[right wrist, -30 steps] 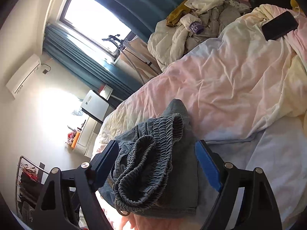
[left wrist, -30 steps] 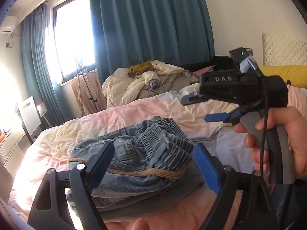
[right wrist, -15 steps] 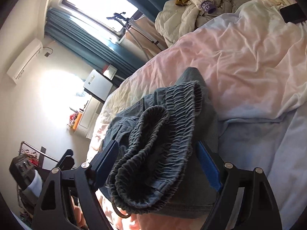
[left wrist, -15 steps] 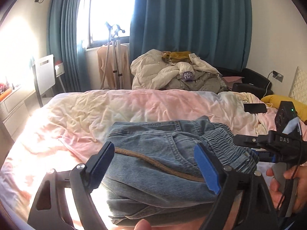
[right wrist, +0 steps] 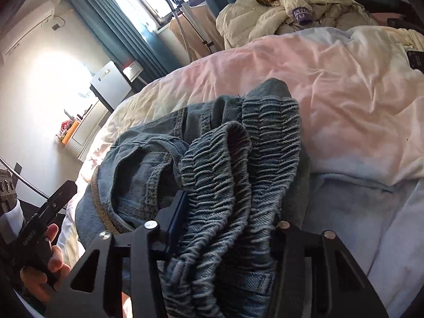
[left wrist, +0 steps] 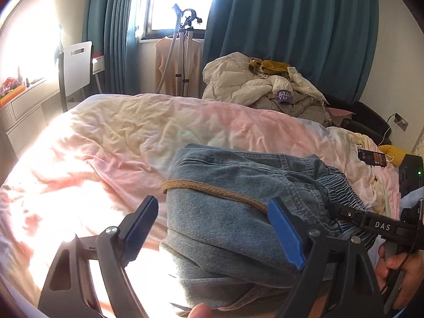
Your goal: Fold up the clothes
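Observation:
Folded blue denim jeans (left wrist: 238,206) with a brown cord across them lie on the bed near its front edge. My left gripper (left wrist: 214,228) is open, its blue pads spread over the jeans' left part. My right gripper (right wrist: 228,228) is shut on the elastic waistband (right wrist: 238,180) of the jeans (right wrist: 148,159); its right finger is hidden under the cloth. The right gripper's body shows at the right of the left wrist view (left wrist: 381,225), and the left gripper's handle shows at the left of the right wrist view (right wrist: 39,225).
A pink and yellow duvet (left wrist: 148,132) covers the bed. A pile of pale clothes (left wrist: 265,87) lies behind it by teal curtains. A phone (left wrist: 372,157) lies on the bed at right. A white chair (left wrist: 76,66) and a garment stand (left wrist: 182,53) are by the window.
My right gripper has closed on the jeans' elastic waistband. My left gripper has swung left around the jeans and stays open.

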Tool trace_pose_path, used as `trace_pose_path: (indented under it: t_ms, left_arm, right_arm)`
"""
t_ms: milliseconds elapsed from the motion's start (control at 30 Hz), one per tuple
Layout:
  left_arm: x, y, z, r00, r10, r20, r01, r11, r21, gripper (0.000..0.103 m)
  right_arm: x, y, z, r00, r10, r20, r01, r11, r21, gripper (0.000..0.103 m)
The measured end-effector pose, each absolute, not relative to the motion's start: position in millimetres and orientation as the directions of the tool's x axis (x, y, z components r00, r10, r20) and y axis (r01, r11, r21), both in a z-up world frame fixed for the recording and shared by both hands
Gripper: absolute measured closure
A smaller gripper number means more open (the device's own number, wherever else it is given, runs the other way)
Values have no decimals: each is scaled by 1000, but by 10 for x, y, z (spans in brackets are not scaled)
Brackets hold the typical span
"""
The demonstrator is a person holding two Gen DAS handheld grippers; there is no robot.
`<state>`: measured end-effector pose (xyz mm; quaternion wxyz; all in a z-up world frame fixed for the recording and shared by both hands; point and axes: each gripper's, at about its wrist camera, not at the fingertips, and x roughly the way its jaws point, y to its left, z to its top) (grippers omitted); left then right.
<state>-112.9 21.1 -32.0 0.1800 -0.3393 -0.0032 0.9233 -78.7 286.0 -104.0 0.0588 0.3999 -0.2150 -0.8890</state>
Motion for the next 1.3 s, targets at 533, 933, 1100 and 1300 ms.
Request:
trace_pose_path:
  t_ms: [533, 933, 1100, 1300]
  left_arm:
    - [-1270, -119, -373, -677, 336, -655, -255, -942, -219, 15]
    - [-1237, -146, -286, -654, 403, -640, -326, -914, -243, 0]
    - [-1456, -248, -506, -533, 469, -705, -333, -881, -335, 0]
    - [-1677, -326, -742, -407, 571, -713, -286, -821, -494, 0]
  right_arm:
    - [-741, 2981, -1182, -646, -266, -715, -112, -894, 433, 74]
    - [-649, 2954, -1051, -658, -256, -708, -90, -907, 412, 65]
    - [-454, 3251, -948, -695, -311, -648, -133, -831, 541, 41]
    - [-408, 3580, -1144, -673, -398, -624, -218, -699, 681, 21]
